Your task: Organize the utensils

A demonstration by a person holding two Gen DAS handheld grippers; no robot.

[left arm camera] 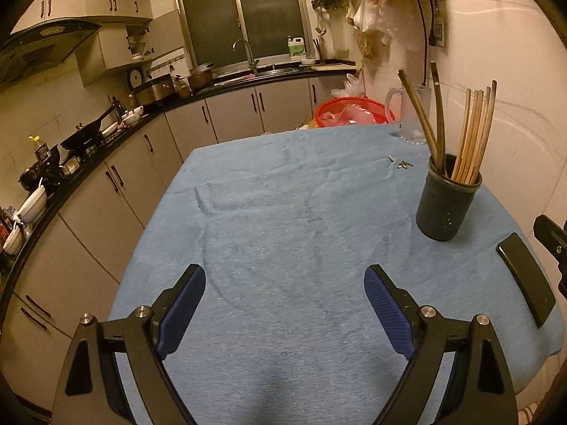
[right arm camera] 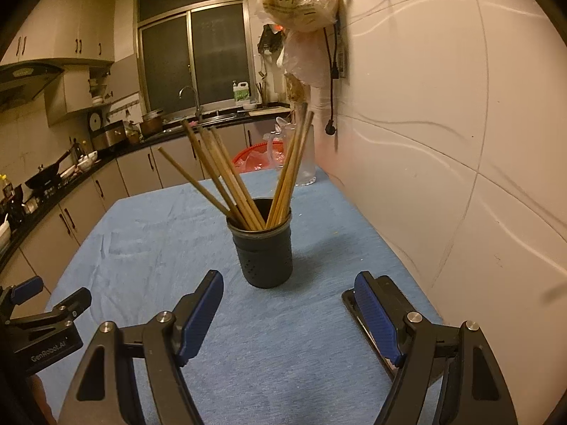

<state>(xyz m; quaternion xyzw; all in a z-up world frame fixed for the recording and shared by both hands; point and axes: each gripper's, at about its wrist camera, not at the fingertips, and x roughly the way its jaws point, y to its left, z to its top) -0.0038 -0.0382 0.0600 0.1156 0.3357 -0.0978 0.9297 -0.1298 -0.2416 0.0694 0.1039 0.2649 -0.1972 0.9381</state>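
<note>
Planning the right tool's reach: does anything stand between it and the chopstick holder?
Nothing visible does. Only bare blue cloth lies between the open right tool and the dark chopstick holder. The flat black object lies off to the side, under its right finger.

both wrist views low, close, angled down over shared blue tablecloth (left arm camera: 283, 212)

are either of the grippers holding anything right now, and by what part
Nothing is held. The left gripper and right gripper both stand open over the blue cloth, and the wooden chopsticks sit in the dark round holder.
</note>
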